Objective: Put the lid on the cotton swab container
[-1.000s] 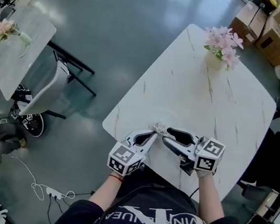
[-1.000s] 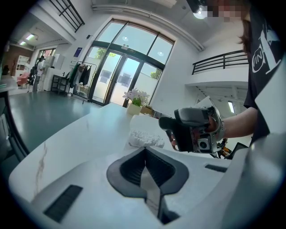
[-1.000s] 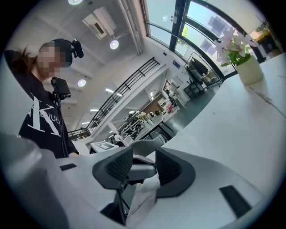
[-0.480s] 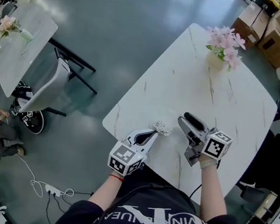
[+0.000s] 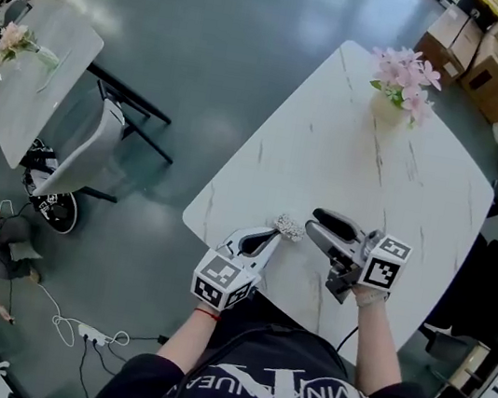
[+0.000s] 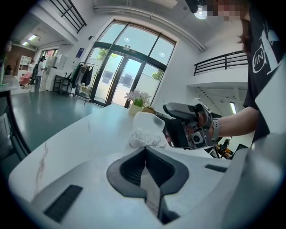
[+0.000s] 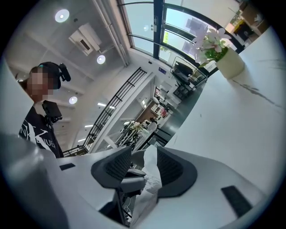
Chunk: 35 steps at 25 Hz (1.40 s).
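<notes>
The cotton swab container is a small clear box full of white swabs. It sits at the tips of my left gripper, whose jaws are shut on its near side. Its translucent lid stands tilted up over the far side of the box. My right gripper hovers a short way to the right and points at the box. Its jaws are wide and closing a little, pressing on nothing. In the right gripper view the container and lid show through the gap of that gripper, just past the tips.
The white marble table carries a vase of pink flowers at its far end. Its near edge lies just under my grippers. A chair and a second table stand to the left. Cardboard boxes are at the top right.
My right gripper pulled back to the right, off the container, then eased slightly left again. The left gripper and the container stayed put.
</notes>
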Tool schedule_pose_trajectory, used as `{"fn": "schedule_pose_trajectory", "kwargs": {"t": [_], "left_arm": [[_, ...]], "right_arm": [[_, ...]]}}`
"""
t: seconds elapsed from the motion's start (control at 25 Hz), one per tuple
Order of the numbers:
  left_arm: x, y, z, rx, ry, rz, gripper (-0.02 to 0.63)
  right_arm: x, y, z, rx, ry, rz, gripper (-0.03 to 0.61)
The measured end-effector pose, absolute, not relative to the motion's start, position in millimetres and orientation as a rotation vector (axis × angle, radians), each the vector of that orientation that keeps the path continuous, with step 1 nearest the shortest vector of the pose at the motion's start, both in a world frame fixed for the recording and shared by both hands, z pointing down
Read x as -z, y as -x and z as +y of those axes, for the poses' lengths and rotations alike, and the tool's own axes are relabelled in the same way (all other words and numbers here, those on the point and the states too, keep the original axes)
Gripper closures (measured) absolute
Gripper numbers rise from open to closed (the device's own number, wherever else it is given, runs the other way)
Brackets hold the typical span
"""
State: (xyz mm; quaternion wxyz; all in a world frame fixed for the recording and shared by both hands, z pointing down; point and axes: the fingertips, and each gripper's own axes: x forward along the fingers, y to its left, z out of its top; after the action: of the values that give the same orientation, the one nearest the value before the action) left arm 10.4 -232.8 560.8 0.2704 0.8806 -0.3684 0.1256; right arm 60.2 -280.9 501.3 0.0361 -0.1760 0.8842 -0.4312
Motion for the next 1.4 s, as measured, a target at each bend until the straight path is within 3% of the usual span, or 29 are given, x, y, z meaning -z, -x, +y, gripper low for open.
{"fn": "schedule_pose_trajectory", "kwargs": {"t": [0.16,0.4,0.6,1.08,1.4], "left_arm": [[-560.2,-10.9,-232.7,-0.333,-2.372,-0.996,0.606],[-560.6,-9.3,-232.3,-0.333,-2.370,-1.002,0.606],[-560.2,-10.3,-232.6,-0.340,-2.362,-1.006,0.606],[-522.0,-5.2,-245.9,-0.279,-2.458,-1.057,0.606],[-518.6,-22.1,-251.7,-0.373,-2.551,-1.026,0.606]], "right_arm": [[-501.1,-49.4,-267.2,1.344,0.451,2.757,0.411],[-513.8,-43.3,-261.9,1.322,0.537,2.845,0.527],[-521.0,-37.9,-252.3,1.035,0.647,3.138,0.562],[-526.8,-30.5,-243.0,0.601,0.741,3.442,0.575],[-526.7,-27.4,-240.8,0.511,0.769,3.490,0.575]]}}
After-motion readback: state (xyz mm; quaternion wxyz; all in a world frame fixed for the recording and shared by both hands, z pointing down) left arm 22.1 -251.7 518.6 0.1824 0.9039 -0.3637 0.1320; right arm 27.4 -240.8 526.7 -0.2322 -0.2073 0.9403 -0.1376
